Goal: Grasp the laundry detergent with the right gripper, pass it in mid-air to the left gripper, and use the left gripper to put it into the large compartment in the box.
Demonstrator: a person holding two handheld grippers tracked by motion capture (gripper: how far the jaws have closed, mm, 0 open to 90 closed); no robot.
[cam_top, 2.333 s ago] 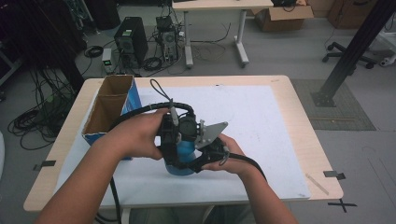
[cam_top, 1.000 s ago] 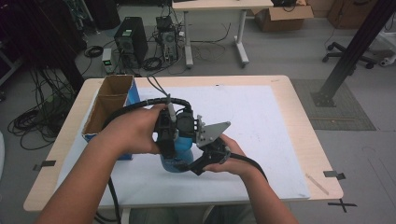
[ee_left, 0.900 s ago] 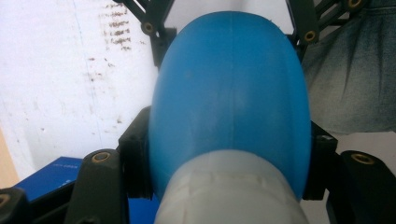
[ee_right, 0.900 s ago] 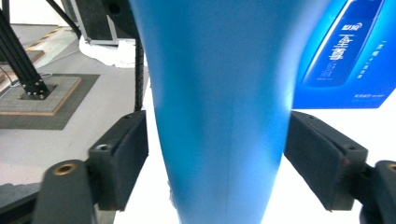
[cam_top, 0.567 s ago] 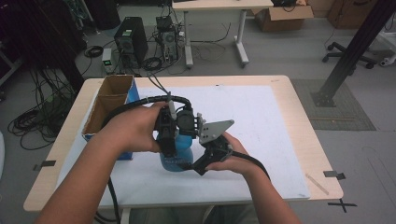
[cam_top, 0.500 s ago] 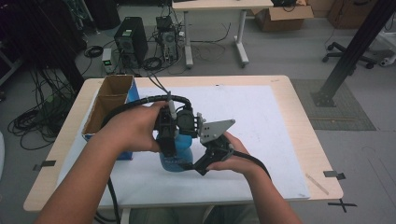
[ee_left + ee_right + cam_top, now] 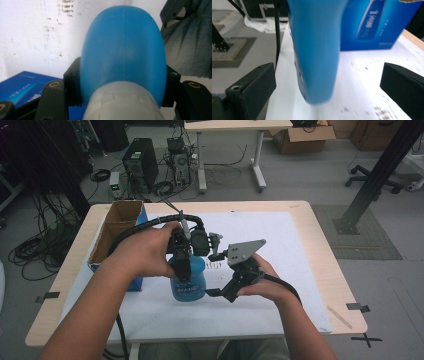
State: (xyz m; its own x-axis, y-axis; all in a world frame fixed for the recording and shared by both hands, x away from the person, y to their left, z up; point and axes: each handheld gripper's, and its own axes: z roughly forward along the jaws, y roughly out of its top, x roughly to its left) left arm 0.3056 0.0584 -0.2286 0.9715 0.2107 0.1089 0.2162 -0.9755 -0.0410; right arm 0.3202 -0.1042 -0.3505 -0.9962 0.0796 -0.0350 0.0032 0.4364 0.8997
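Observation:
A blue plastic bottle [image 7: 189,281] stands upright on the white sheet near the table's front. My left gripper [image 7: 182,265] comes down from above and is shut on the bottle's upper body. In the left gripper view both pads press the blue bottle [image 7: 123,50] just below its white neck. My right gripper [image 7: 216,292] is level at the bottle's right side, and its jaws have just been opening. In the right gripper view the bottle [image 7: 317,50] stands between the wide-apart jaws of the right gripper [image 7: 327,87], and neither pad touches it.
An open cardboard box with blue printed sides [image 7: 117,232] stands at the table's left, close behind the bottle; the same box [image 7: 372,25] shows in the right gripper view. A white paper sheet [image 7: 280,250] covers most of the wooden table [image 7: 330,265]. Cables trail from both grippers.
The right gripper's jaws have spread and let go of the bottle's lower body, and that hand has drawn back a little to the right. The left gripper and bottle stay put.

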